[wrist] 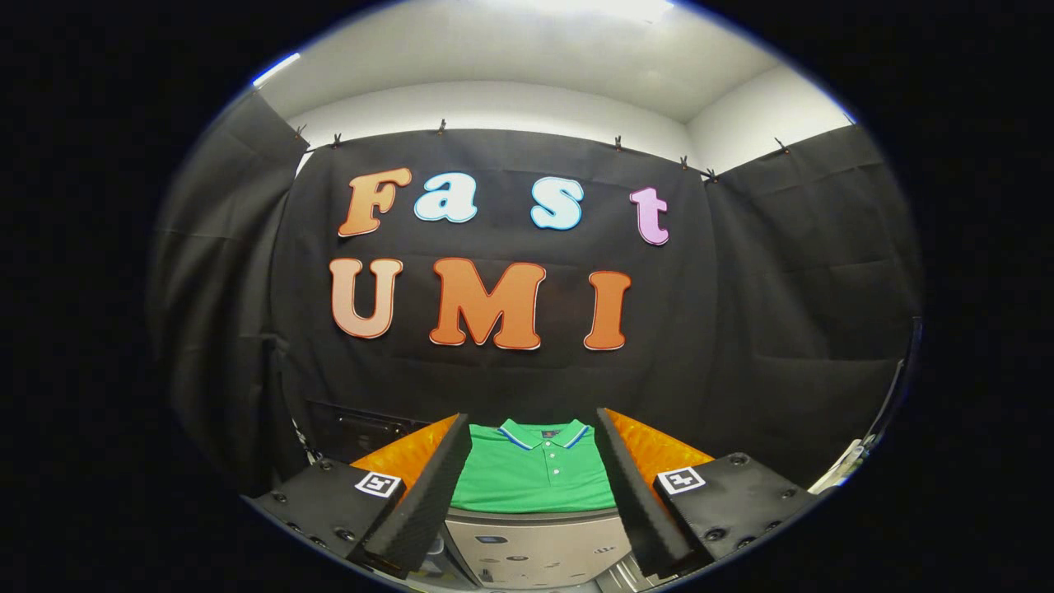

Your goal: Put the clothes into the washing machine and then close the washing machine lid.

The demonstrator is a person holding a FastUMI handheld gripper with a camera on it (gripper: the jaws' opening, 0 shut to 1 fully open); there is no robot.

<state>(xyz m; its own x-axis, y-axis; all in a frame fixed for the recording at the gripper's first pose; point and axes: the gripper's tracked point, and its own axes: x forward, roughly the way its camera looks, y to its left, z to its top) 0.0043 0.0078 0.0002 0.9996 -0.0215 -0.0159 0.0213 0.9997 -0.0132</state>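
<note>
Black-draped booth wall behind. Gripper (533, 461) fingers spread wide, holding nothing. Green polo shirt (533, 478) lies folded just ahead, seen between fingers, on top of grey washing machine (535, 543). Risks: pinching one layer only, shirt unfolding, dragging, snagging on lid edge.

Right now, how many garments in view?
1. A green polo shirt, laid flat just ahead of the open gripper, seen between its fingers, beyond the grey panel. Others may be hidden behind the fingers.
</note>
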